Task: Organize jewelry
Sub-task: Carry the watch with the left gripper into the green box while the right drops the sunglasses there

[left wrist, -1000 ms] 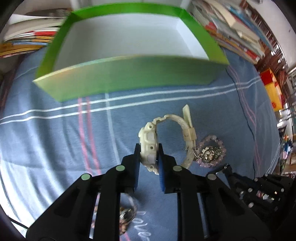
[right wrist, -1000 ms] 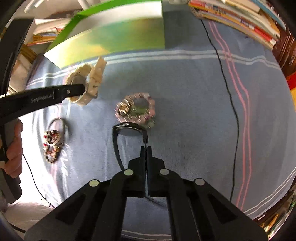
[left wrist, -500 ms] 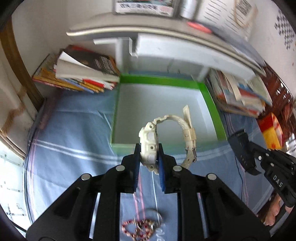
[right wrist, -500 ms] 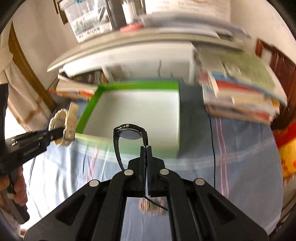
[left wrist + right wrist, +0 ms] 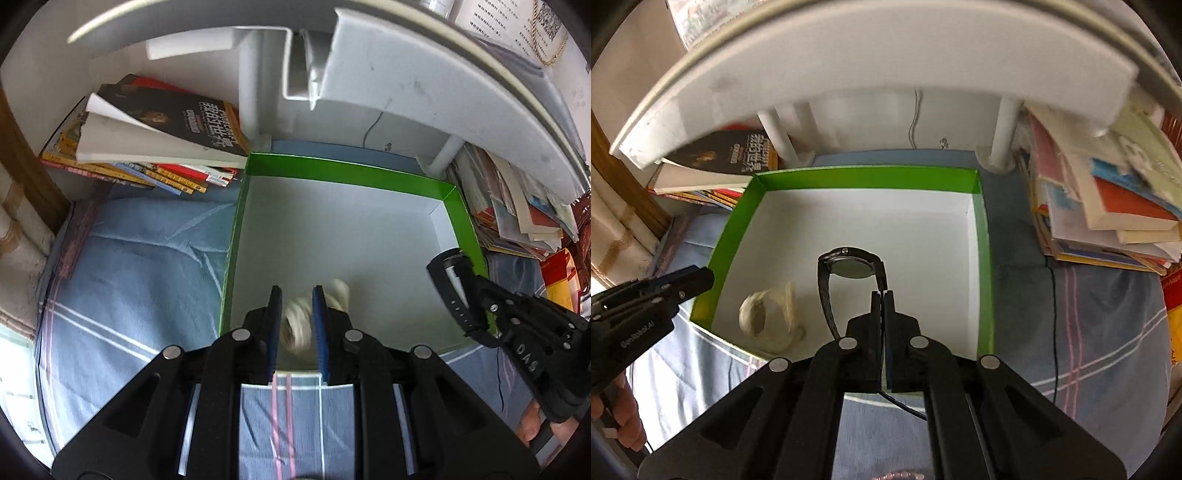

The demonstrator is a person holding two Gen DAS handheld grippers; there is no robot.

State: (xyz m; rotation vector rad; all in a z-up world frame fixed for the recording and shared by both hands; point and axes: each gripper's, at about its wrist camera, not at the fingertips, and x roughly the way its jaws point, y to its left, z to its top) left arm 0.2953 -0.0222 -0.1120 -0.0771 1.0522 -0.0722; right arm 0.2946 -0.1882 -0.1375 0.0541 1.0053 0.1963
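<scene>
A green box (image 5: 236, 236) with a white inside sits on the blue striped cloth; it also shows in the right wrist view (image 5: 984, 236). A cream watch (image 5: 768, 317) lies blurred in the box's near left corner, seen between the left fingers in the left wrist view (image 5: 299, 321). My left gripper (image 5: 297, 295) is open above it; it shows at the left of the right wrist view (image 5: 701, 278). My right gripper (image 5: 882, 295) is shut on the strap of a black watch (image 5: 849, 264) held over the box, also seen in the left wrist view (image 5: 448, 288).
Book stacks lie left (image 5: 155, 147) and right (image 5: 1108, 206) of the box. A white shelf (image 5: 886, 66) overhangs the back. A black cable (image 5: 1054, 314) runs over the cloth at the right. A bead bracelet (image 5: 897, 475) peeks in at the bottom edge.
Both grippers moved forward over the box. The left gripper opened and the cream watch dropped into the box. The right gripper still holds the black watch.
</scene>
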